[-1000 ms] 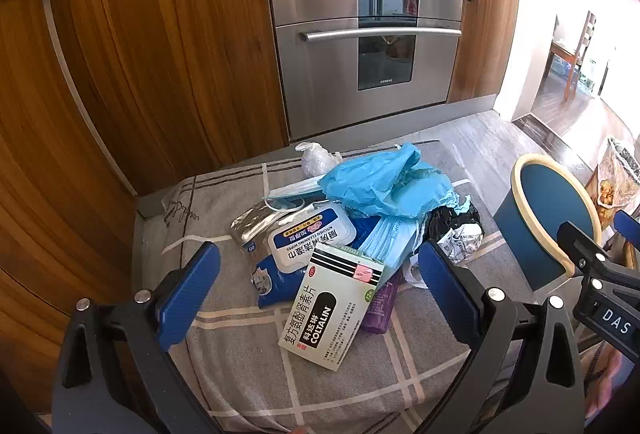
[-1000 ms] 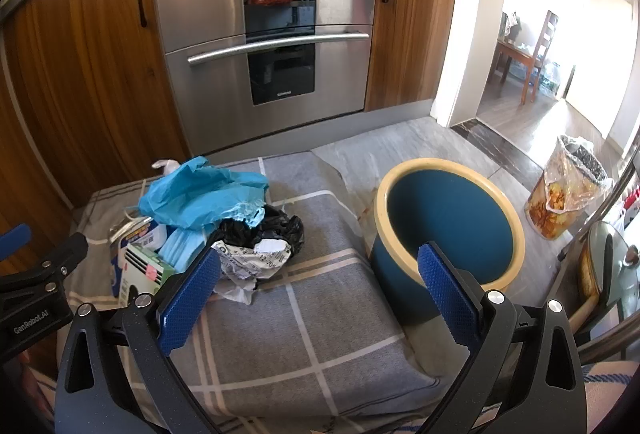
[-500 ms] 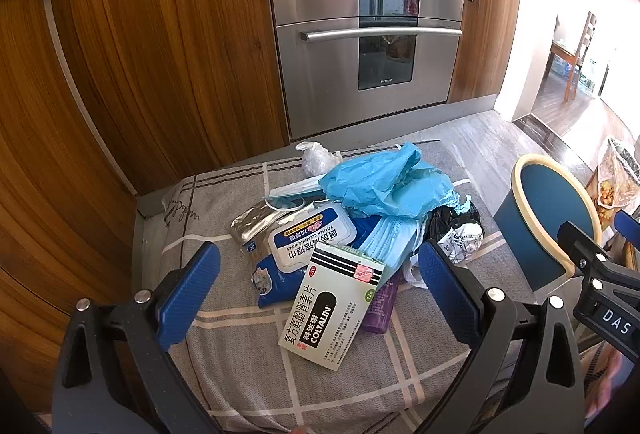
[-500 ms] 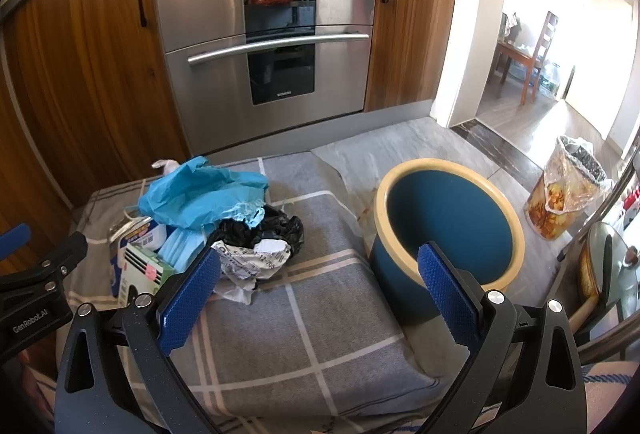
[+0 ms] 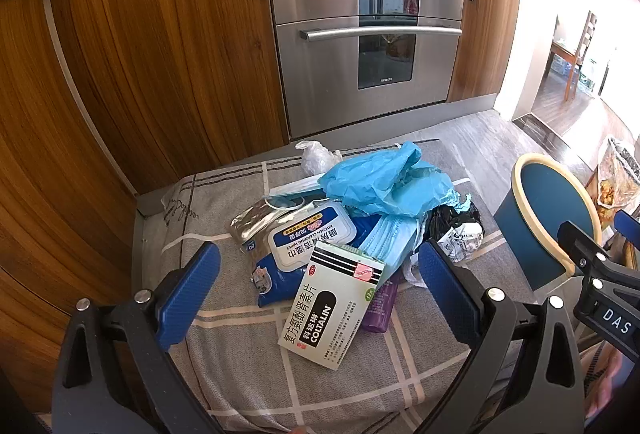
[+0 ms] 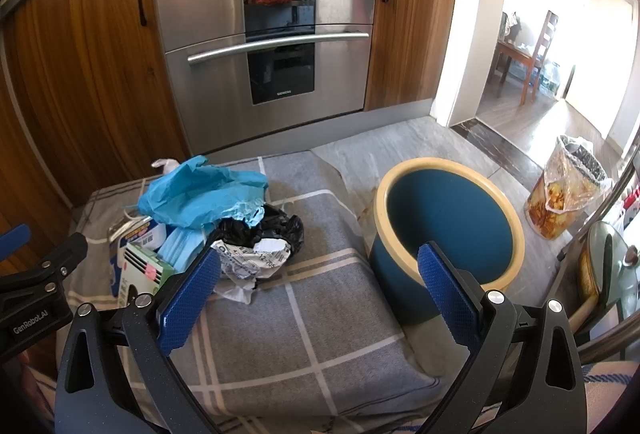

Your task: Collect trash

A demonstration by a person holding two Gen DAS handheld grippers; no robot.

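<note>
A heap of trash lies on a grey checked mat (image 5: 248,362): a white Coltalin box (image 5: 332,306), a wipes pack (image 5: 308,238), a blue plastic bag (image 5: 384,182), face masks (image 5: 388,238), a black bag (image 6: 264,230) with crumpled paper (image 6: 252,258), and a purple item (image 5: 382,308). My left gripper (image 5: 316,298) is open, hovering just before the box. My right gripper (image 6: 320,294) is open over bare mat, between the heap and the blue bin (image 6: 448,222) with a cream rim. Both hold nothing.
Wooden cabinets (image 5: 160,46) and a steel oven (image 6: 272,38) stand behind the mat. A clear bag of waste (image 6: 568,194) sits on the floor right of the bin. A metal-framed object (image 6: 608,266) is at the far right. A doorway shows a dining chair (image 6: 536,54).
</note>
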